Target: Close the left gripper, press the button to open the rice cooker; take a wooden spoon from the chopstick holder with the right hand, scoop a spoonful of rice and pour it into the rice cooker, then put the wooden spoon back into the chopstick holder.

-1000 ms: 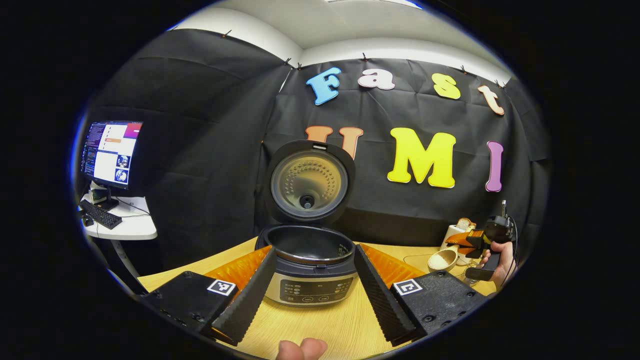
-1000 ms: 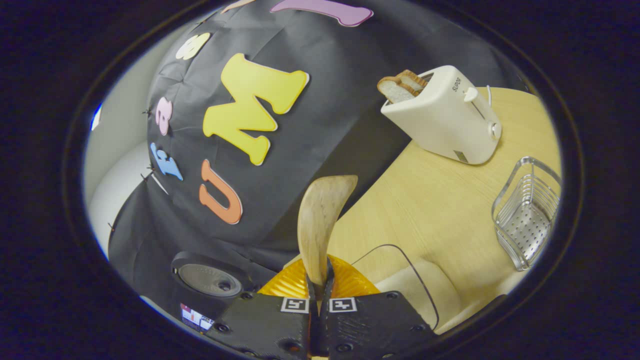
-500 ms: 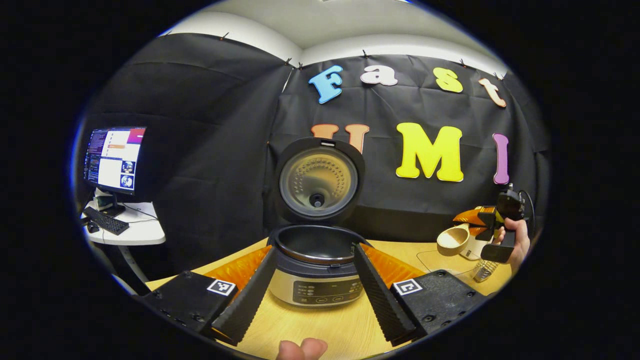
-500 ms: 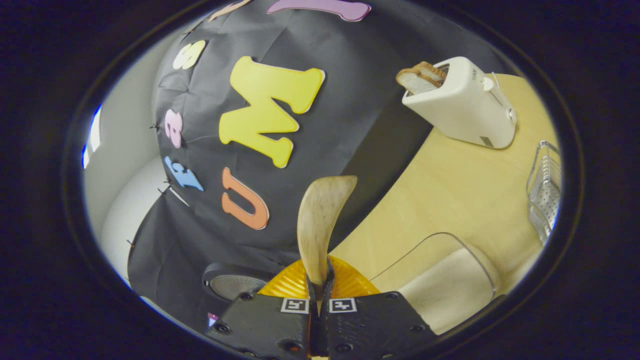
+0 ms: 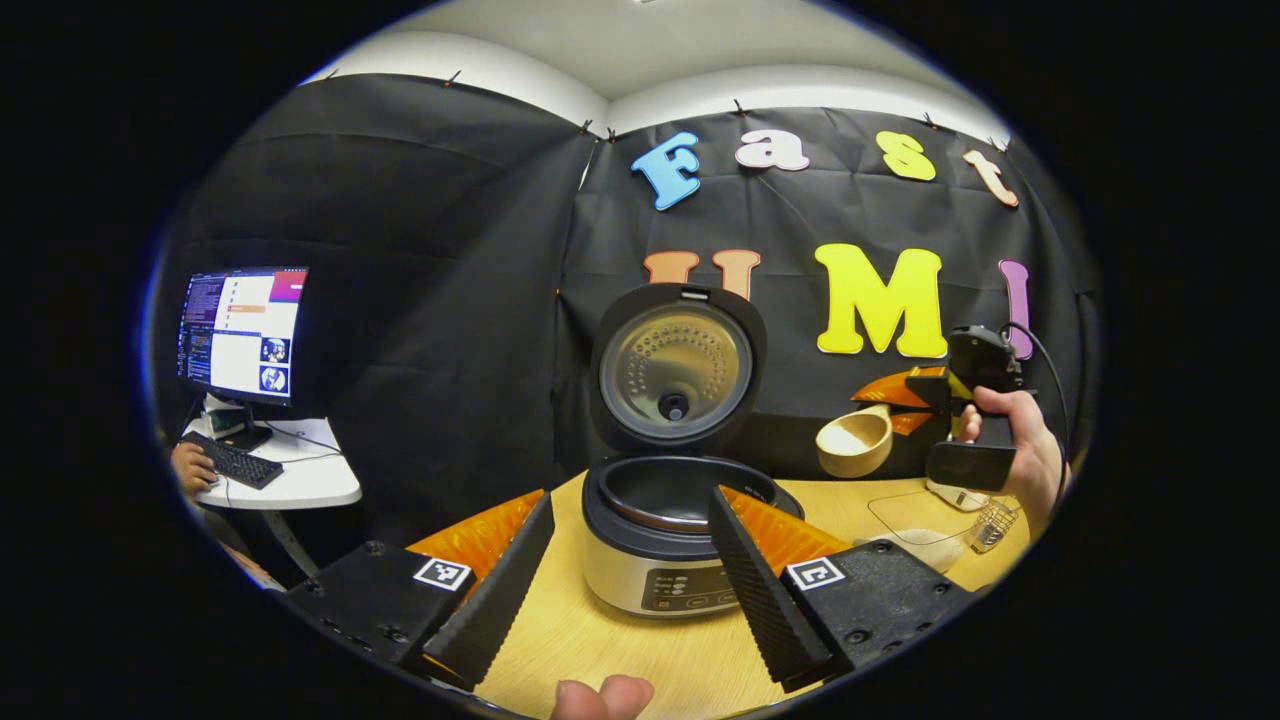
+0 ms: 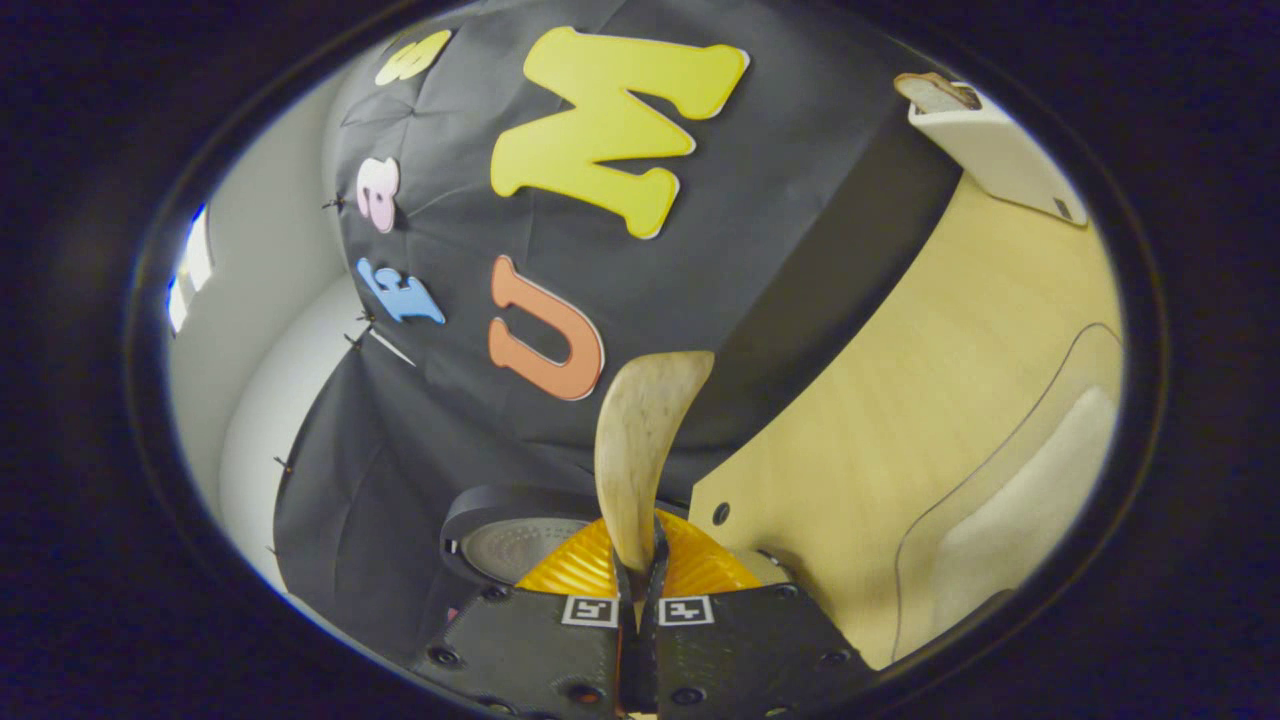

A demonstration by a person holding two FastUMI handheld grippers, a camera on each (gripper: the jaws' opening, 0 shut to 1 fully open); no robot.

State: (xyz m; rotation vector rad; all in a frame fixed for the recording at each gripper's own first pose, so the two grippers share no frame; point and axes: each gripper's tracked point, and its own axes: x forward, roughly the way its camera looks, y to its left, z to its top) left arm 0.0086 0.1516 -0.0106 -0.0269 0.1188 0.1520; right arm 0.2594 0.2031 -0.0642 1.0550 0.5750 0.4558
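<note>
Since a second ago you've lifted the right gripper (image 5: 905, 400) from the toaster corner, carrying the wooden spoon (image 5: 853, 443) with its rounded bowl of pale rice up beside the raised lid of the rice cooker (image 5: 672, 530). Its fingers pinch the smooth handle tightly. Your left gripper (image 5: 632, 570) stands wide apart, ridged fingers (image 5: 760, 590) framing the cooker's dark round pot.

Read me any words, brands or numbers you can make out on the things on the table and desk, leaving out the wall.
Rice cooker front panel: print too small to read.
Toaster: grey sticker, blurred.
Square markers: black-and-white pattern, no words.
Monitor: text too small to read.
Nothing here can be quoted.
</note>
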